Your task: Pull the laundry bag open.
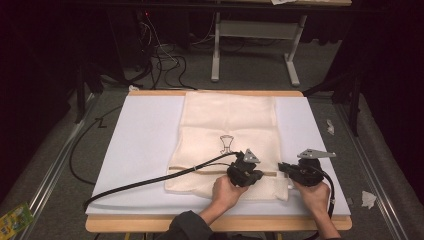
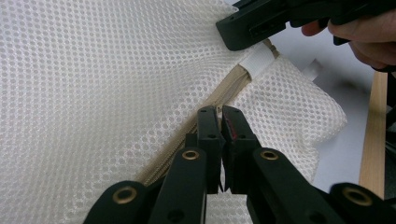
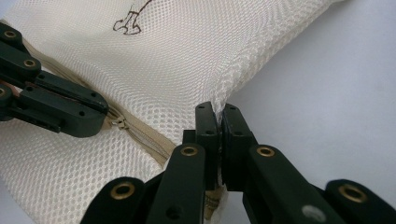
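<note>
Mesh laundry bag [image 1: 227, 135] is lying flat on the white board [image 1: 145, 135] atop the bench [image 1: 120, 223], filling the centre of the high view, with a small dark line drawing [image 1: 226, 143] printed near its middle. A tan zipper [image 1: 200, 170] is running across the bag's lower part, left to right in that frame.

My left gripper [image 1: 245, 172] is sitting at lower centre of the high view, over the zipper line. In the left gripper view my jaws [image 2: 222, 123] are standing closed, tips pressed down at the zipper [image 2: 219, 95] where it runs diagonally toward the upper right; whether they are pinching the slider or just the tape, I cannot tell. A white tab [image 2: 259, 60] is showing at the zipper's end, upper right of that frame, just under my other gripper [image 2: 243, 30].

My right gripper [image 1: 300, 172] is sitting just right of the left one in the high view, at the bag's right edge. In the right gripper view those jaws [image 3: 218, 122] are closed and gripping the folded mesh edge of the bag [image 3: 224, 88] at centre frame, bare white board [image 3: 327, 93] lying to the right. My left gripper [image 3: 60, 102] is showing at the left of that view, tips against the zipper [image 3: 140, 135].

Black cable [image 1: 150, 182] is trailing from the left gripper toward the lower left of the high view.
</note>
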The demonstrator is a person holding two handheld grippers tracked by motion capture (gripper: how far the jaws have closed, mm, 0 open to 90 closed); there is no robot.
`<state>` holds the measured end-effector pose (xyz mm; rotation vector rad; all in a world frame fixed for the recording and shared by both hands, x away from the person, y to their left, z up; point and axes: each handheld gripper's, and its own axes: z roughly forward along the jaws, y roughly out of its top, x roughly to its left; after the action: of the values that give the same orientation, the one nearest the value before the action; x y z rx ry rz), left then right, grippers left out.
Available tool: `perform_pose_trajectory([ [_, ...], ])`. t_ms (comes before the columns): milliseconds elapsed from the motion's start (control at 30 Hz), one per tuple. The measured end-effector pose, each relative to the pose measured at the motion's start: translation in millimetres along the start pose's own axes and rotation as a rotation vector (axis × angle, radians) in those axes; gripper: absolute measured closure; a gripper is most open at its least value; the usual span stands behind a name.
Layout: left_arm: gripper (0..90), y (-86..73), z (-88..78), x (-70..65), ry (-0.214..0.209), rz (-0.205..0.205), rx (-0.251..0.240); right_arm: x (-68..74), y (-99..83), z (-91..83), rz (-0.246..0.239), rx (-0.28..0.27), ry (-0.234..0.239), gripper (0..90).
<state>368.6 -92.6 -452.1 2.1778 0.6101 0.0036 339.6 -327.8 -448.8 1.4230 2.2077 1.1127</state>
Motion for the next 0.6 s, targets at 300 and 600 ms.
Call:
perform_pose_trajectory([
  [300,87.2,-4.6,-9.1,2.3,0.026,0.017,-0.003,-0.6,0.2,3.7,-0.019,0.017,-0.029,88.5],
  [600,87.1,-7.9,-15.0,6.2,0.02,0.01,-0.006,0.6,0.3,6.5,-0.023,0.018,-0.033,88.4],
])
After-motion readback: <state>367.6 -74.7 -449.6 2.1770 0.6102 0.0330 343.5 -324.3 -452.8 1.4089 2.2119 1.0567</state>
